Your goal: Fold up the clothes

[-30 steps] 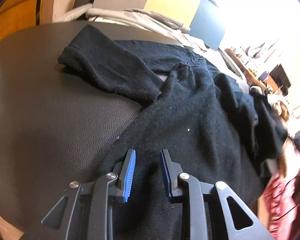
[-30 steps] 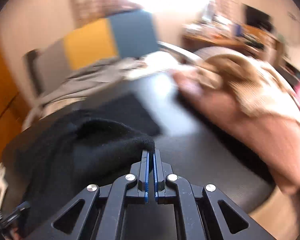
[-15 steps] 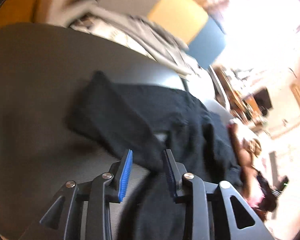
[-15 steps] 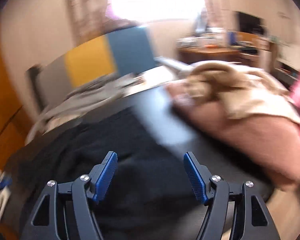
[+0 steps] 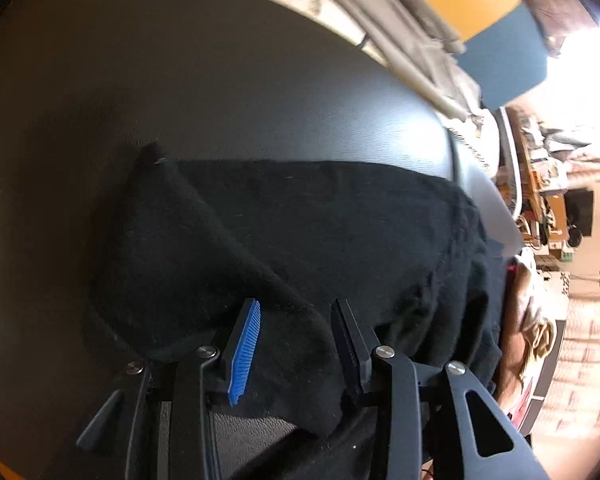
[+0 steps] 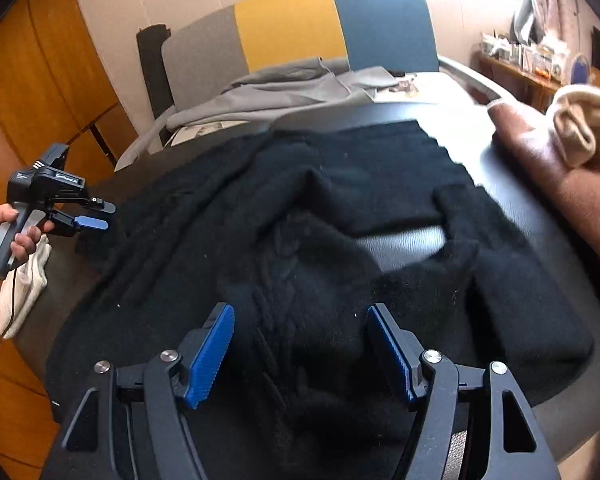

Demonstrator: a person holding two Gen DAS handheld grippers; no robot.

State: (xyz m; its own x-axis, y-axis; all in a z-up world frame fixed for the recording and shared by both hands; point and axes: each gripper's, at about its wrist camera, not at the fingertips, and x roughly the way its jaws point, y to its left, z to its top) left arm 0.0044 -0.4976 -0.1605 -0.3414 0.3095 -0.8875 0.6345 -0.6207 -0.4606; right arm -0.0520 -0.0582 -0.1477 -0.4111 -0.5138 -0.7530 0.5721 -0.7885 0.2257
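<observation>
A black knit sweater lies spread and rumpled on a dark leather table. In the left wrist view the sweater has a sleeve folded across it, and the sleeve's end lies under my left gripper. The left jaws are opening, the cloth is between them, and the pads do not press it. My right gripper stands open just above a bunched part of the sweater. A hand holds the left gripper at the sweater's left edge in the right wrist view.
A grey garment lies behind the table against a grey, yellow and blue chair back. A pink-brown garment and a beige one sit at the table's right. A white cloth hangs at the left edge.
My right gripper let go of the sweater fold, opened wide and dropped over the garment. My left gripper swung over to the folded sleeve and opened wider.
</observation>
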